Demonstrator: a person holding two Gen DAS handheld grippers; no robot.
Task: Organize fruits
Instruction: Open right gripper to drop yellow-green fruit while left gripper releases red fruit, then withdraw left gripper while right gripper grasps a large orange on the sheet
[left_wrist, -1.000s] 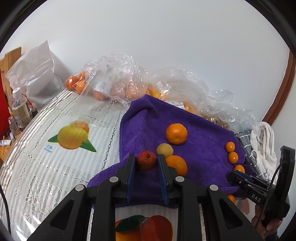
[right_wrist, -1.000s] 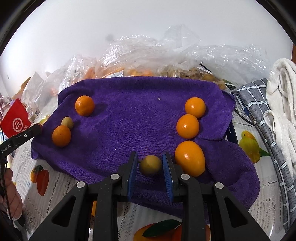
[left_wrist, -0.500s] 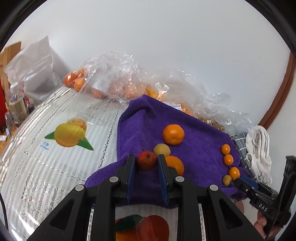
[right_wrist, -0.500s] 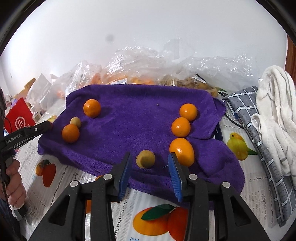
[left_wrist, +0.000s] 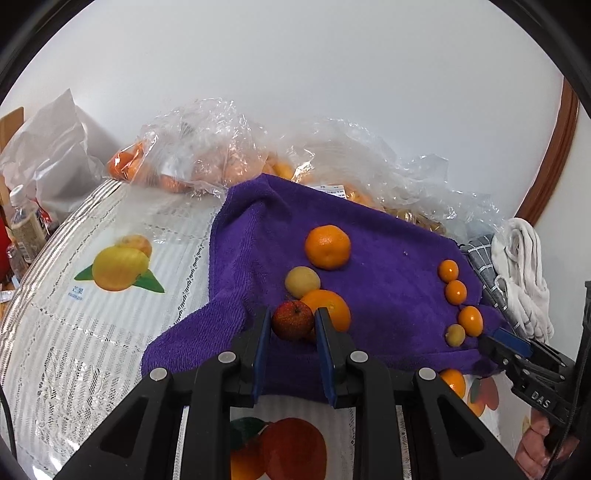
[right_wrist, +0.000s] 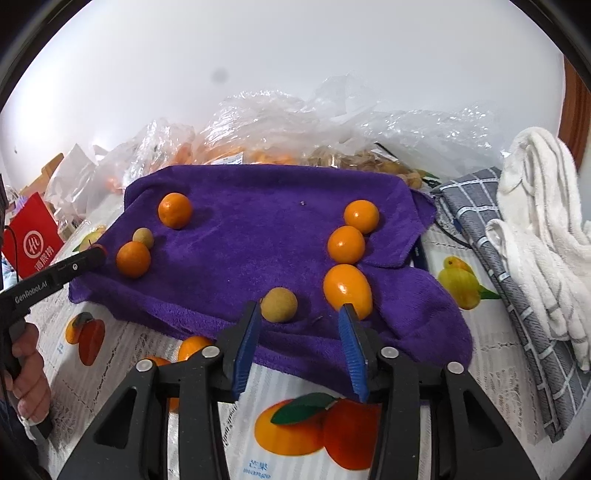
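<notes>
Step in hand: placement. The left gripper (left_wrist: 291, 326) is clamped on a small red fruit (left_wrist: 293, 319), holding it at the near left edge of the purple towel (right_wrist: 258, 221), just in front of a mandarin (left_wrist: 328, 308) and a pale yellow-brown fruit (left_wrist: 302, 282); a second mandarin (left_wrist: 327, 246) lies farther back. Whether the red fruit already rests on the cloth cannot be told. The right gripper (right_wrist: 299, 332) stands with its fingers wide apart and holds nothing; a tan round fruit (right_wrist: 279, 304) lies on the towel just ahead of its left finger, beside the nearest of three kumquats (right_wrist: 347, 291) that run in a line up the towel's right side.

Judgement: the right side's fruit appears set down, and the left side's deposit is not yet done. The next move calls for lowering the red fruit onto the cloth beside the left group and parting the fingers gently (round fruit on a rumpled towel may roll toward the edge).

Containers: clear plastic bags (left_wrist: 207, 155) along the back wall hold more orange fruit, and one (right_wrist: 369, 162) holds small tan fruit; counts cannot be read through the film. One orange fruit (right_wrist: 192, 347) lies off the towel on the tablecloth (left_wrist: 74, 332).
</notes>
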